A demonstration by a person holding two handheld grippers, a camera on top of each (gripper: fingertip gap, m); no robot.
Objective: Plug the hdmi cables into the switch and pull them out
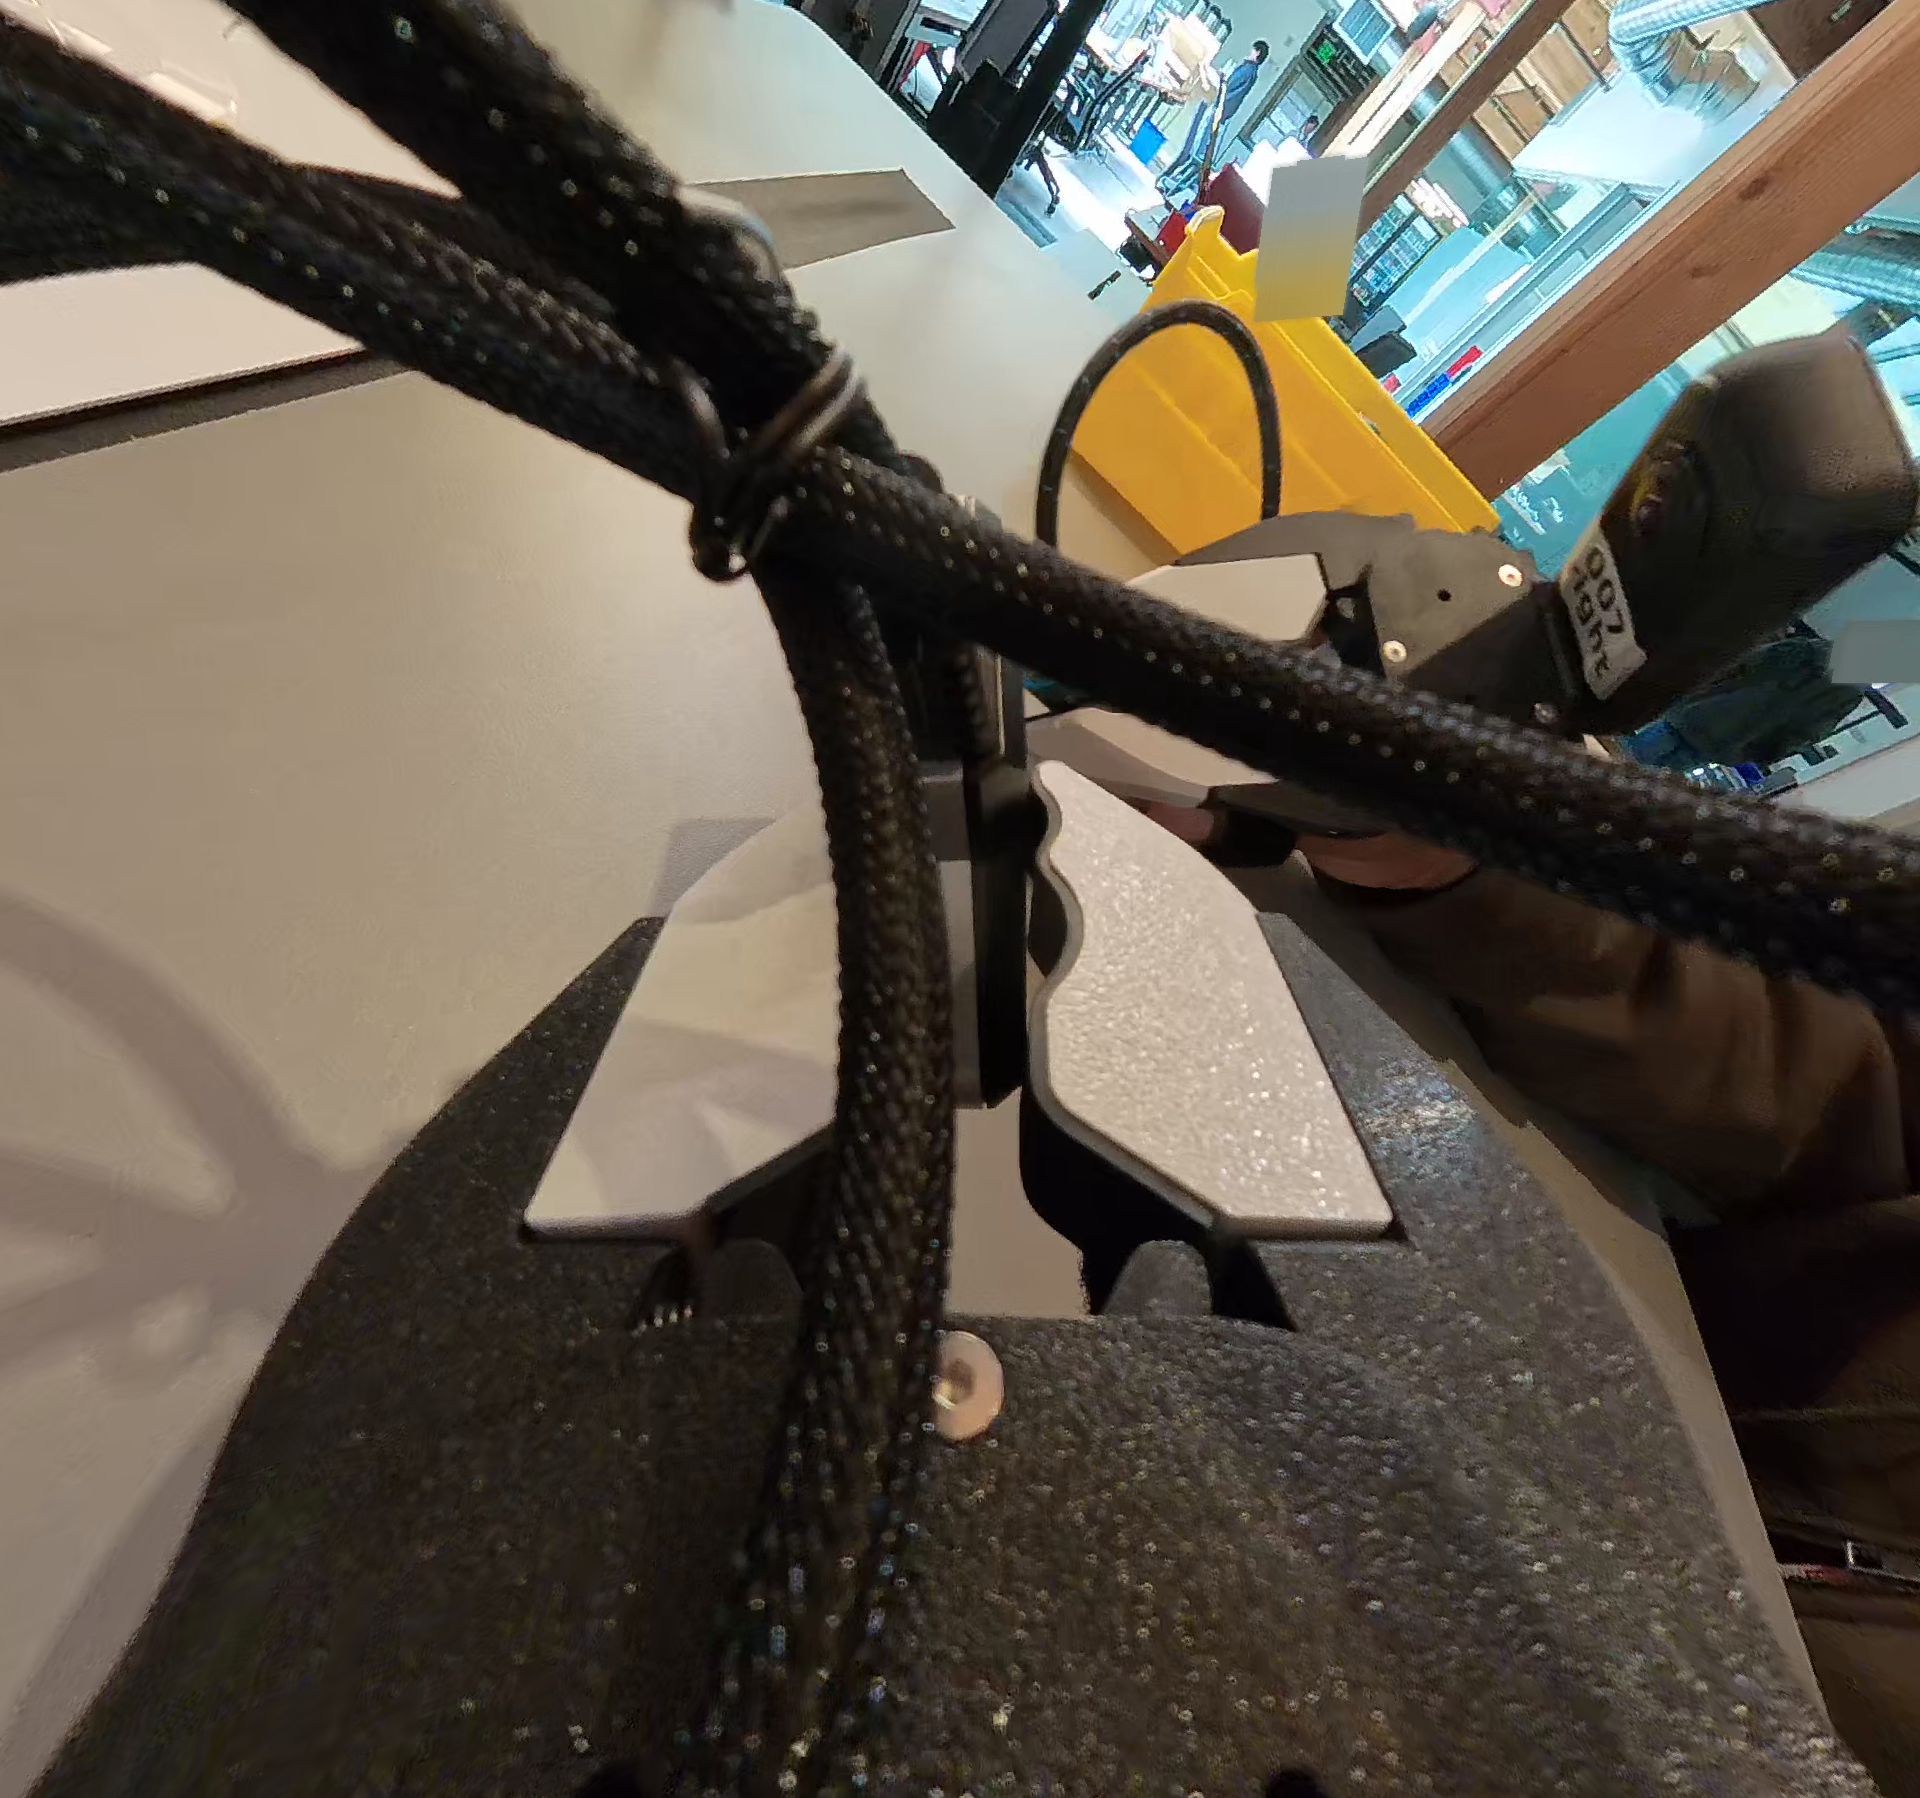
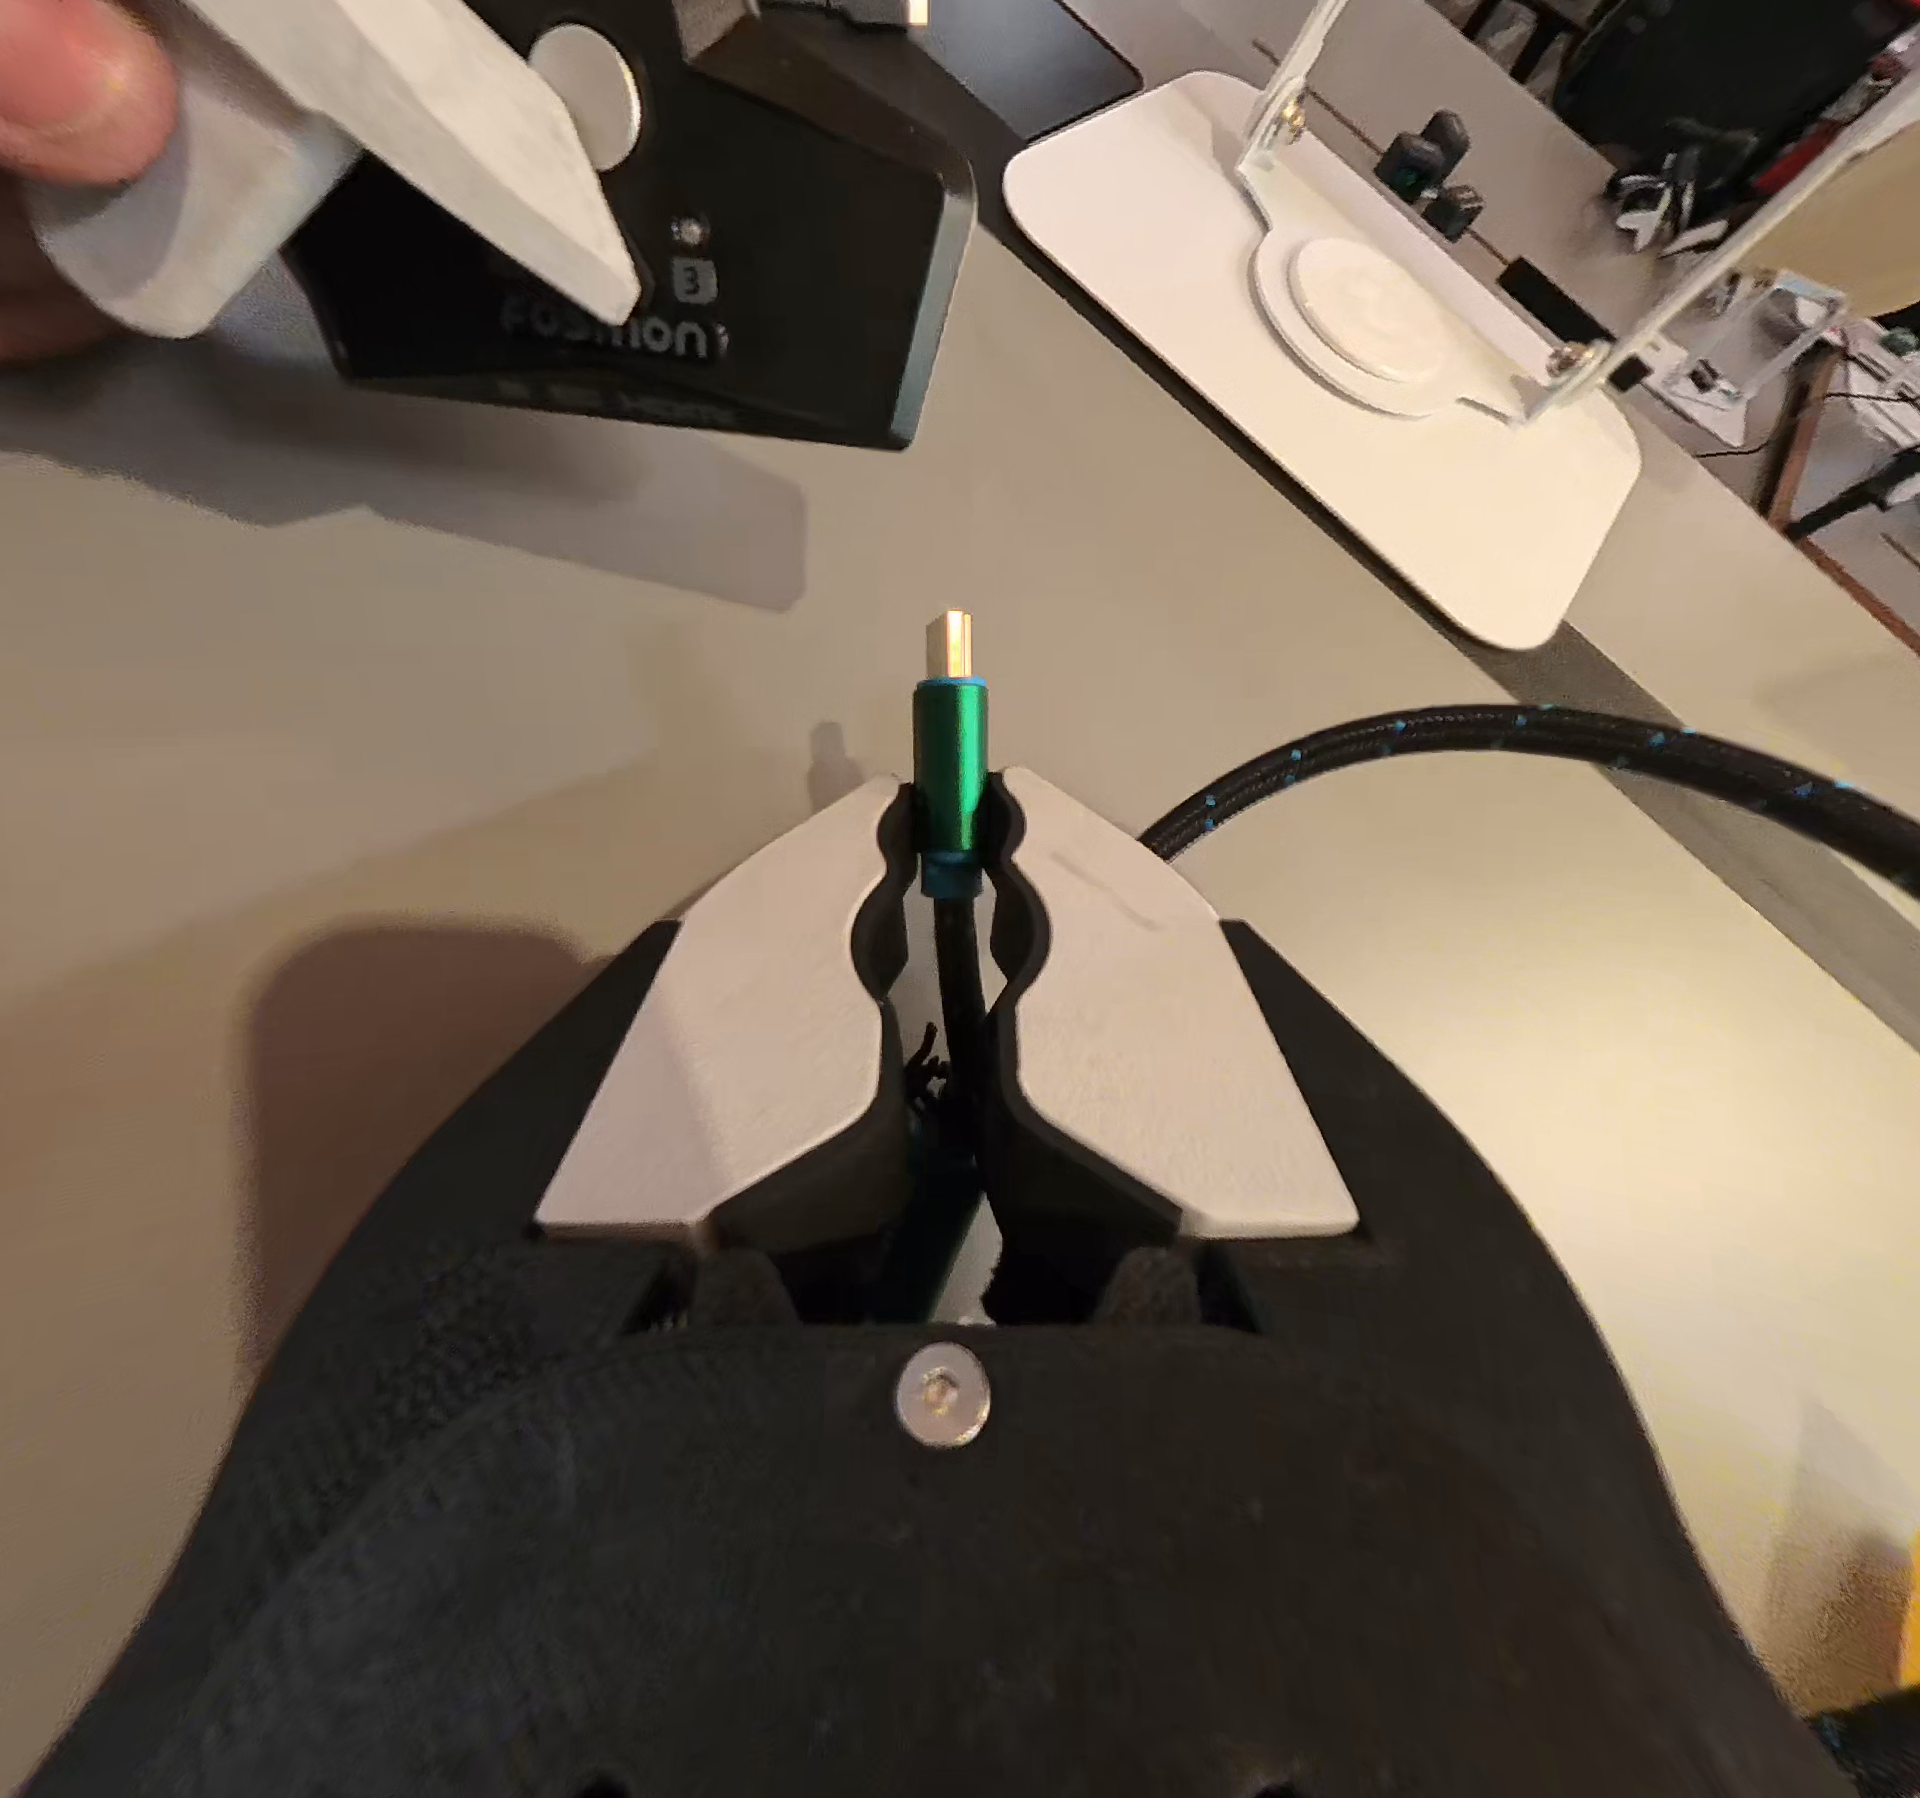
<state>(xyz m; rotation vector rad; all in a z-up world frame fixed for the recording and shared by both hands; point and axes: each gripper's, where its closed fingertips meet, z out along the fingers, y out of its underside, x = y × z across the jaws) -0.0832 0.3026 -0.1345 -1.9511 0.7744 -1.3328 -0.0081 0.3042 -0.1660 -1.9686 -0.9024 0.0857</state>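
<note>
The right tongs (image 2: 951,803) are clamped on a green plug (image 2: 948,761) held above the desk (image 2: 416,709), its metal tip pointing up toward the black box (image 2: 790,221) and just short of it. The left tongs (image 1: 977,813) grip that box edge-on (one finger half hidden by braided cable (image 1: 1351,699)).

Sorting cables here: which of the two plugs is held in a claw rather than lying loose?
The green-sleeved plug, pinched in the right claw; the other plug lies loose beyond the black box.
</note>
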